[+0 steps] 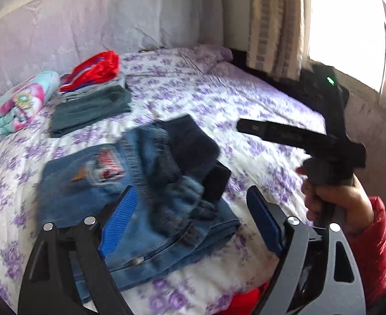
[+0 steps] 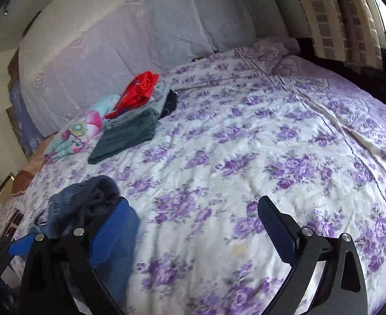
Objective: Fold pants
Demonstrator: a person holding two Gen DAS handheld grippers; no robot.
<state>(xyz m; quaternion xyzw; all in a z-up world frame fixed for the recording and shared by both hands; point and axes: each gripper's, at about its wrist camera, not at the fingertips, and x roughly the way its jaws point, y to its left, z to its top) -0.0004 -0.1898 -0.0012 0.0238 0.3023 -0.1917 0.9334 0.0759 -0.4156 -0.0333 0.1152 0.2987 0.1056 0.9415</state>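
Note:
The blue jeans (image 1: 140,197) lie bunched and partly folded on the floral bedspread (image 1: 219,105), with a red patch on a back pocket. My left gripper (image 1: 190,212) is open just above them, its blue pads on either side of the crumpled legs. The right gripper (image 1: 271,131) shows as a black body held in a hand at the right, above the bed. In the right wrist view the right gripper (image 2: 193,225) is open and empty over the bedspread (image 2: 245,144), with the jeans (image 2: 88,210) at its left finger.
A stack of folded clothes lies at the far left: a dark green piece (image 1: 90,110), a red one (image 1: 93,71) and a pastel floral one (image 1: 17,102). A lilac headboard (image 1: 88,13) is behind, and a curtain and window (image 1: 284,21) at the right.

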